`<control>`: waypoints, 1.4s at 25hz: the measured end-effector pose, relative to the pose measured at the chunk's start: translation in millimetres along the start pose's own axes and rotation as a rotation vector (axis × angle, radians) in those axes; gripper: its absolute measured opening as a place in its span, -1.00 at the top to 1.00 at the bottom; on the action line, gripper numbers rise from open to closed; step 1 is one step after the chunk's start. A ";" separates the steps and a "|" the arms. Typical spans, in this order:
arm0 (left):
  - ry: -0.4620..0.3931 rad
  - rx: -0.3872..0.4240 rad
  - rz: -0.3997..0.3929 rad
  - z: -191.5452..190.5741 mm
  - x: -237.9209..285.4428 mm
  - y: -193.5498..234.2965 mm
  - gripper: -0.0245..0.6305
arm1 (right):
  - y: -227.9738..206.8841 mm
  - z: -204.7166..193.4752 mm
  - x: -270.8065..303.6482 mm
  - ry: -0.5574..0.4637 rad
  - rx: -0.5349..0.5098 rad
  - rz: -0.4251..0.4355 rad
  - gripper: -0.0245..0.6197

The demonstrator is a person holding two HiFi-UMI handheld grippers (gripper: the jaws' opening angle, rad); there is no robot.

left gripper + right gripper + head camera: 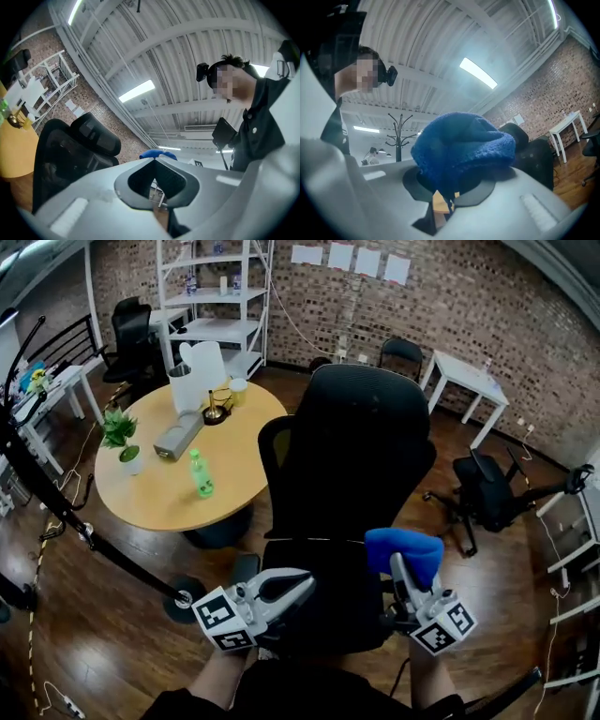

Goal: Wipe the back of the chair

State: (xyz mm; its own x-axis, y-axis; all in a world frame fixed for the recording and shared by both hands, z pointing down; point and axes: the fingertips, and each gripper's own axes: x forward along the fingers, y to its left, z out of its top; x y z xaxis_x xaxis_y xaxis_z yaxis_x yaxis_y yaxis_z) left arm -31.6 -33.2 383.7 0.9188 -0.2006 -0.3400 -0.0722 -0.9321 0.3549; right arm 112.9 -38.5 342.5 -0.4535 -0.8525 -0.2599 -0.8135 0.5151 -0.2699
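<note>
Right gripper point(405, 570) is clamped tight on the blue cloth point(404, 551), up by the lower back of the black chair point(354, 451), while left gripper point(300, 586), jaws pinched together on nothing, sits low alongside.

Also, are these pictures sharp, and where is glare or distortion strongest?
Head view: sharp, straight lines bend near the edges. Left gripper view: the strip light glares white. Right gripper view: haze around the ceiling lamp; the blue cloth is sharp.
</note>
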 end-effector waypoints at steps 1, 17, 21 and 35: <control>0.000 -0.009 -0.007 2.5 1.1 9.7 0.91 | -3.1 0.6 14.4 0.003 -0.007 0.001 0.76; -0.039 0.069 0.229 35.6 -7.2 93.3 0.91 | -105.5 63.7 270.3 -0.116 0.276 0.163 0.76; -0.081 0.112 0.326 43.7 -23.7 98.6 0.91 | -109.6 76.4 335.6 -0.108 0.299 0.203 0.76; -0.089 0.124 0.337 48.1 -20.2 119.6 0.91 | -210.7 38.0 358.1 0.040 0.276 -0.074 0.76</control>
State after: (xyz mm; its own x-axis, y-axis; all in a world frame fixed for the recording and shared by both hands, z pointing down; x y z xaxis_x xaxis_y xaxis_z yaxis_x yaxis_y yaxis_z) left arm -77.5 -155.1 391.1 0.7987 -0.5227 -0.2981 -0.4164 -0.8377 0.3533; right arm 135.8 -448.9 271.0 -0.4148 -0.8888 -0.1946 -0.7179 0.4511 -0.5301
